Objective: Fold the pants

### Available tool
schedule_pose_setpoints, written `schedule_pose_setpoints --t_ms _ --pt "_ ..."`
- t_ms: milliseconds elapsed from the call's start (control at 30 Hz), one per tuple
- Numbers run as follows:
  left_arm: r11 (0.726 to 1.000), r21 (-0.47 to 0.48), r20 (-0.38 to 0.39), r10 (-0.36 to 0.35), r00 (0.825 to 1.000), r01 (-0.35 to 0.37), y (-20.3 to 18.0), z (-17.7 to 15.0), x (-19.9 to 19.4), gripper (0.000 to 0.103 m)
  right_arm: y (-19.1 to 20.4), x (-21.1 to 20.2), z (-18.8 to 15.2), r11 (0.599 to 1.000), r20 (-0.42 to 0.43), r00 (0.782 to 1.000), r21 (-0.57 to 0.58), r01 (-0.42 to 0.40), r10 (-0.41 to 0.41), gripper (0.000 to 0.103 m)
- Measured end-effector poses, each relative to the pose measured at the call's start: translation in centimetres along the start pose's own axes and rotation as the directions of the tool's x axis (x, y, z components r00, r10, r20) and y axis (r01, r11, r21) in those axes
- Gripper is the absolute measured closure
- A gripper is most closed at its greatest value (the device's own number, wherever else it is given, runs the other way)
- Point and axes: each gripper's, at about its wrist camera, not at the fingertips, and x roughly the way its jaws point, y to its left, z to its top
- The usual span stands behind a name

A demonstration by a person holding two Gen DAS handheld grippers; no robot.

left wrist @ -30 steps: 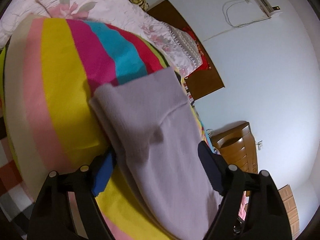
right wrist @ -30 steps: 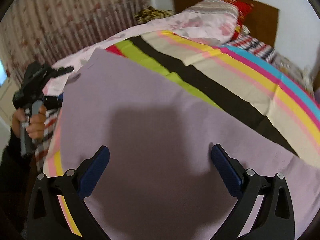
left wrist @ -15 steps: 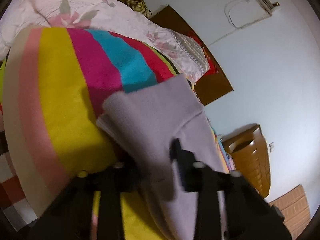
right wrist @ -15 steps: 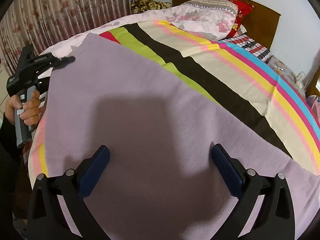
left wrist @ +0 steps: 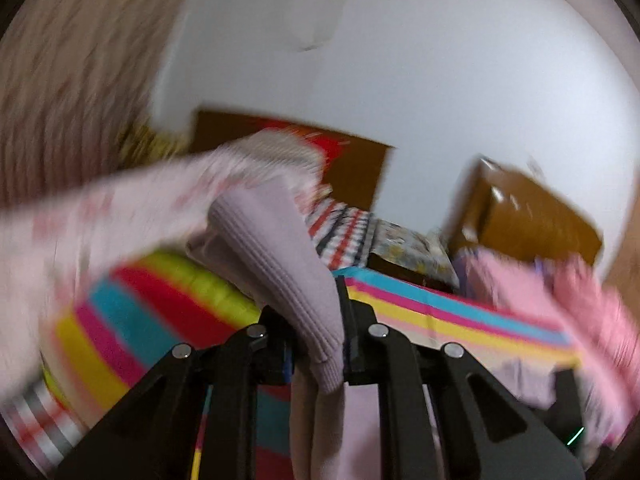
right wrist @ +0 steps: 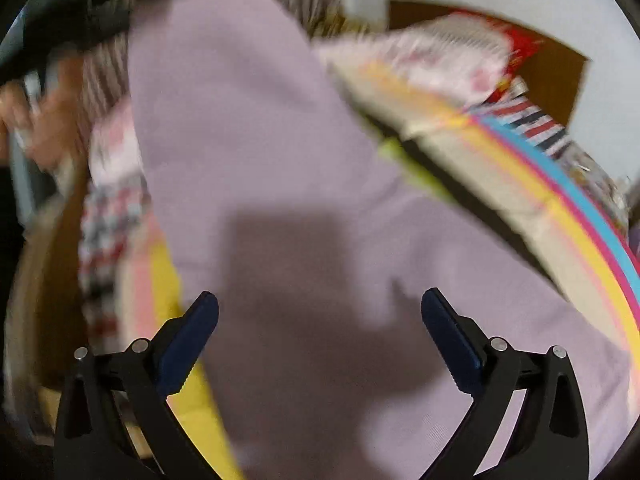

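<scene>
The lilac knit pants (right wrist: 304, 208) lie spread on a bed with a striped multicolour blanket (right wrist: 516, 184). My left gripper (left wrist: 316, 332) is shut on a ribbed end of the pants (left wrist: 280, 248) and holds it raised above the blanket (left wrist: 160, 312); this view is blurred. My right gripper (right wrist: 320, 332) is open, its blue-padded fingers (right wrist: 188, 340) spread just above the middle of the pants, holding nothing. The left gripper and the hand on it (right wrist: 44, 120) show at the upper left of the right wrist view, with the pants rising toward them.
A pink floral quilt (left wrist: 100, 208) and pillows (right wrist: 452, 52) lie at the head of the bed by a brown headboard (left wrist: 352, 168). A wooden cabinet (left wrist: 520, 216) stands against the white wall. Pink fabric (left wrist: 560, 304) lies at the right.
My left gripper has closed on the end of the pants and swung it up and round. The pants now rise at the left in the right wrist view. My right gripper stays open.
</scene>
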Motion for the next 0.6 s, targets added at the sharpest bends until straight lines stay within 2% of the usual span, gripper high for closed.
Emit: schedule_pose_setpoints --t_ms 33,100,133,167,200,233,300,333,367,400,433,500,533,600 --pt "0.995 0.097 0.01 -0.019 1.0 0.018 -3.8 0.5 -0.6 0.087 -1.5 -3.1 -1.0 0.998 0.077 0.997 0.066 0.003 -0.009 0.005" --pt "0.973 0.224 0.01 -0.061 0.998 0.057 -9.7 0.1 -1.1 0.087 -4.5 -8.3 -3.6 0.979 0.195 0.979 0.205 0.022 -0.063 0.005" --pt "0.96 0.269 0.001 -0.085 0.996 0.082 -12.1 -0.5 -1.2 0.086 -6.5 -11.3 -5.7 0.955 0.248 0.963 0.294 0.026 -0.103 0.005" --pt "0.931 0.342 -0.029 -0.126 0.992 0.129 -16.2 -2.0 -1.0 0.085 -8.4 -14.1 -7.9 0.924 0.288 0.945 0.381 0.035 -0.154 0.005" --pt "0.907 0.389 -0.061 -0.148 0.987 0.16 -19.1 -3.5 -0.7 0.077 -9.8 -16.2 -9.4 0.897 0.309 0.93 0.44 0.046 -0.199 0.005" --pt "0.875 0.439 -0.107 -0.172 0.979 0.202 -22.1 -5.5 -0.1 0.054 -10.9 -18.1 -11.2 0.87 0.323 0.914 0.489 0.061 -0.245 0.005" --pt "0.768 0.565 -0.219 -0.212 0.953 0.3 -28.5 -11.7 1.2 0.025 -13.0 -22.1 -15.0 0.809 0.32 0.882 0.579 0.106 -0.345 0.005" --pt "0.723 0.607 -0.249 -0.221 0.943 0.33 -30.2 -14.0 1.3 0.025 -13.7 -23.6 -16.4 0.781 0.308 0.867 0.61 0.135 -0.391 0.005" --pt "0.659 0.643 -0.305 -0.247 0.92 0.39 -32.2 -17.0 1.1 0.025 -14.1 -25.0 -17.7 0.757 0.295 0.855 0.634 0.16 -0.427 0.005" --pt "0.635 0.645 -0.329 -0.271 0.905 0.425 -32.7 -18.3 0.8 0.025 -14.5 -26.3 -19.1 0.736 0.281 0.846 0.653 0.178 -0.454 0.005" --pt "0.633 0.63 -0.34 -0.295 0.893 0.449 -32.8 -19.1 0.3 0.025 -14.8 -27.1 -20.2 0.717 0.263 0.843 0.67 0.19 -0.469 0.005" --pt "0.705 0.536 -0.333 -0.33 0.883 0.465 -30.8 -19.0 -0.6 0.024 -15.1 -27.8 -21.9 0.687 0.231 0.846 0.699 0.199 -0.48 0.005" --pt "0.741 0.487 -0.314 -0.346 0.884 0.462 -29.4 -18.5 -1.1 0.019 -15.1 -27.7 -22.5 0.686 0.227 0.855 0.703 0.188 -0.467 0.005" --pt "0.819 0.367 -0.263 -0.364 0.894 0.441 -24.8 -17.7 -2.7 0.008 -15.1 -25.7 -22.9 0.692 0.217 0.891 0.709 0.137 -0.398 0.005"
